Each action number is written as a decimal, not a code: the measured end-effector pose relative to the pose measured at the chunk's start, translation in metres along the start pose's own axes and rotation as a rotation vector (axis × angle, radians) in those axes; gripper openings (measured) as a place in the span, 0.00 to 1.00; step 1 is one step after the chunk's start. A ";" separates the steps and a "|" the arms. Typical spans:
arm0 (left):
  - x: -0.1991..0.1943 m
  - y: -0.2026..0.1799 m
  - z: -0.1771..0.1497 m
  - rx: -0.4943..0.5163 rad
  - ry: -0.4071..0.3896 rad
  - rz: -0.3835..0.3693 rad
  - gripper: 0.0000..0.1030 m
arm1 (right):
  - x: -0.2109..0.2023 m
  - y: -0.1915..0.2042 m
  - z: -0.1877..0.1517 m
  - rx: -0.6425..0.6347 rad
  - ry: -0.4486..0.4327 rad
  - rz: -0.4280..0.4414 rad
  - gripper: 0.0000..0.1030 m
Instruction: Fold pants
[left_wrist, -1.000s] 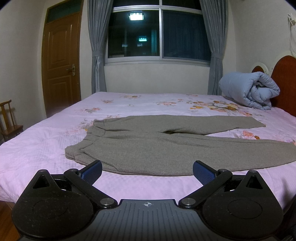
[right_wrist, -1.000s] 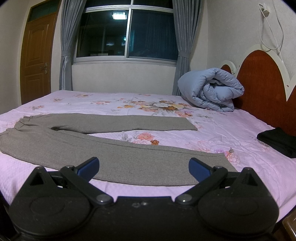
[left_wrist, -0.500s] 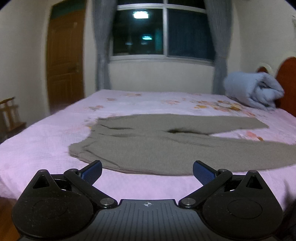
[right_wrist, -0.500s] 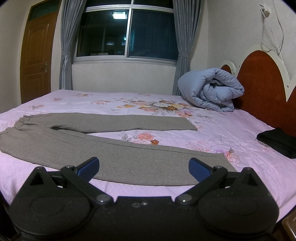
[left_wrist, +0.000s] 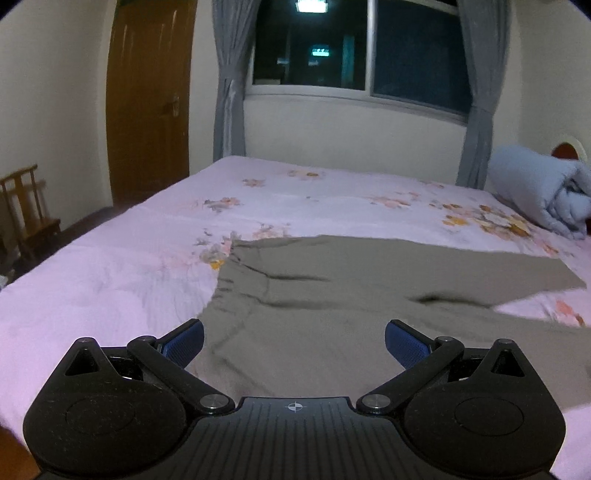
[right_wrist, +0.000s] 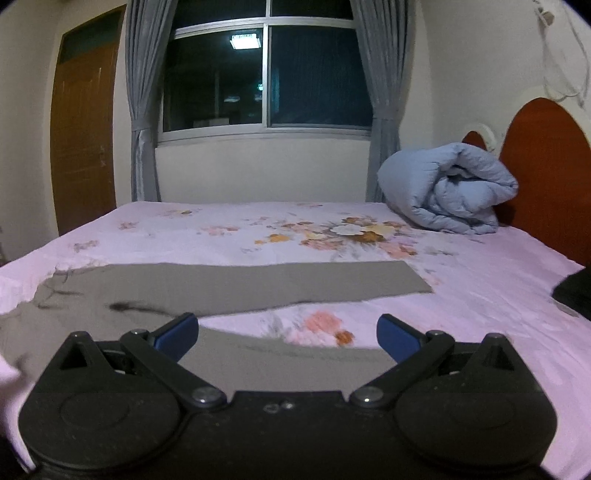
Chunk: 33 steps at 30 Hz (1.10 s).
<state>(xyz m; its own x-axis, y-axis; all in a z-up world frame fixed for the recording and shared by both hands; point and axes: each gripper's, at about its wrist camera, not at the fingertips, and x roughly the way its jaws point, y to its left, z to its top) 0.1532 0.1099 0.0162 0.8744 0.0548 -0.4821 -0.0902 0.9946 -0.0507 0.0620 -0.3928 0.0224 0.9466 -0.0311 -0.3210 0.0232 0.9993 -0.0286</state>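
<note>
- Bed (left_wrist: 110, 280) with pink floral sheet fills both views; a rolled blue-grey duvet (right_wrist: 448, 192) sits at its far right by the red-brown headboard (right_wrist: 543, 166).
- Dark window (right_wrist: 266, 77) with grey curtains (right_wrist: 142, 99) behind the bed; wooden door (left_wrist: 147, 99) at left; wooden chair (left_wrist: 29, 210) on the floor at far left of the left view.
- A dark folded item (right_wrist: 576, 291) lies at the right edge of the bed, only partly in view.
- Nothing lies between either claw and the cloth.
- Left claw (left_wrist: 294, 341): blue pads spread wide, holding nothing; contact with the cloth cannot be told.
- Right claw (right_wrist: 287, 334): spread wide, holding nothing.
- Grey pants (left_wrist: 314, 295) lie flat on the bed, legs running toward the right, the two legs parted.
- Waistband end sits directly ahead of and under the left claw; its left pad is over the waist's edge.
- Near leg (right_wrist: 288, 360) passes under the right claw; far leg (right_wrist: 258, 284) lies beyond it, with pink sheet showing between them.
</note>
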 end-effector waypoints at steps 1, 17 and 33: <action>0.012 0.004 0.007 -0.006 0.011 0.001 1.00 | 0.012 0.003 0.007 -0.001 0.003 0.007 0.94; 0.273 0.071 0.089 -0.036 0.200 -0.038 1.00 | 0.211 0.061 0.054 -0.064 0.103 0.013 0.94; 0.381 0.077 0.087 -0.024 0.291 -0.140 0.73 | 0.344 0.046 0.072 0.076 0.207 0.015 0.94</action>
<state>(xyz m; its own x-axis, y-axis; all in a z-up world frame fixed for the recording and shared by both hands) 0.5205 0.2146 -0.0949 0.7066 -0.1130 -0.6985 0.0070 0.9882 -0.1527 0.4122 -0.3566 -0.0211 0.8611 -0.0117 -0.5083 0.0410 0.9981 0.0465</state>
